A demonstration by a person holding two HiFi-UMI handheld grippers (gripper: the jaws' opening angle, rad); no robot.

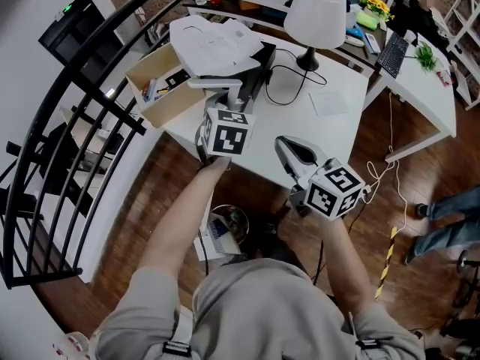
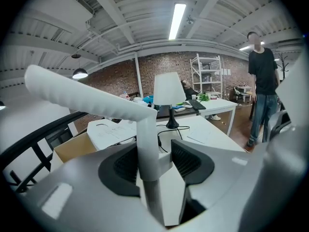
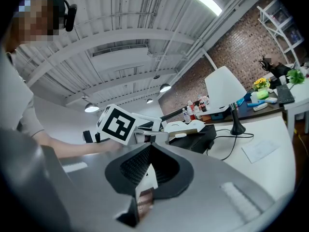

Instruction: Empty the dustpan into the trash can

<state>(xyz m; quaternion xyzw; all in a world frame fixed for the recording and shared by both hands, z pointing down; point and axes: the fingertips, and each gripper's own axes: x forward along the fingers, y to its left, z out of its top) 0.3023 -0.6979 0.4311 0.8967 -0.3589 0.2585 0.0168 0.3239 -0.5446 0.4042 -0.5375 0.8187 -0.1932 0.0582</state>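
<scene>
Landmark: white table lamp [image 1: 315, 17] at the far side of the white table [image 1: 285, 126].

Left gripper [image 1: 229, 100]: jaws clamp the upright stem of the dustpan's handle [image 2: 145, 144]. In the left gripper view the stem stands between the two black ribbed pads [image 2: 126, 167], and the handle's long bar runs off up and to the left. Grip reads firm.

Dustpan [image 1: 214, 47]: white, held up off the table top, left of the lamp and a little nearer the person. Its flat pan faces upward and partly overhangs an open cardboard box [image 1: 161, 88], which sits further left of the lamp at the table's corner.

Right gripper [image 1: 287, 145]: jaws closed tip to tip with nothing between them; the right gripper view shows the pads meeting in a narrow V. It hangs over the table's near edge, on the person's side of the lamp, well apart from the dustpan.

Trash can [image 1: 231, 223]: small, round, on the wooden floor [image 1: 150, 201] below the near table edge, on the lamp's near-left side, between the person's forearms. Paper shows inside it.

Between lamp and right gripper: a black cable [image 1: 289, 81] looped from the lamp's base, and a sheet of paper [image 1: 330, 102] lying flat.
</scene>
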